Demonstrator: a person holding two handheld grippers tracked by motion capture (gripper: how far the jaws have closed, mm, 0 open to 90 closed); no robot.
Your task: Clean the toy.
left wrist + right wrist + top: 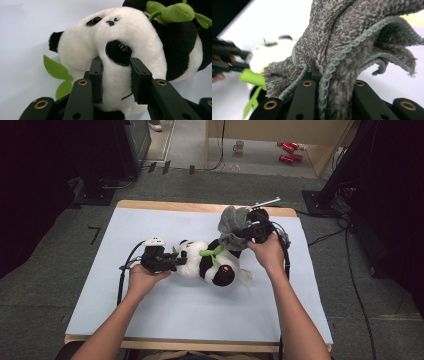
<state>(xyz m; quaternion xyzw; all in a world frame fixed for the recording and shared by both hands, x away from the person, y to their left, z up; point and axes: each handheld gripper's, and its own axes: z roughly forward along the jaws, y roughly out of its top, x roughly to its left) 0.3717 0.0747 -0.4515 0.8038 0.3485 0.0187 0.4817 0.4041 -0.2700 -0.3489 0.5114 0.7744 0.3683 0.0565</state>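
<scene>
A black-and-white plush panda (207,261) with green bamboo leaves lies on its side in the middle of the pale blue mat (150,315). My left gripper (176,261) is shut on the panda's head; in the left gripper view its jaws pinch the white cheek (116,80) just below one black eye patch. My right gripper (239,235) is shut on a bunched grey towel (233,226), held just above the panda's body. In the right gripper view the grey towel (352,50) bulges out between the jaws, and the panda (274,53) is blurred behind it.
The mat covers a wooden table (200,207) with free room at the front and left. Cables (350,270) trail off the right side. On the floor beyond are a mug (239,146) and red cans (289,151). Dark equipment (380,180) stands at the right.
</scene>
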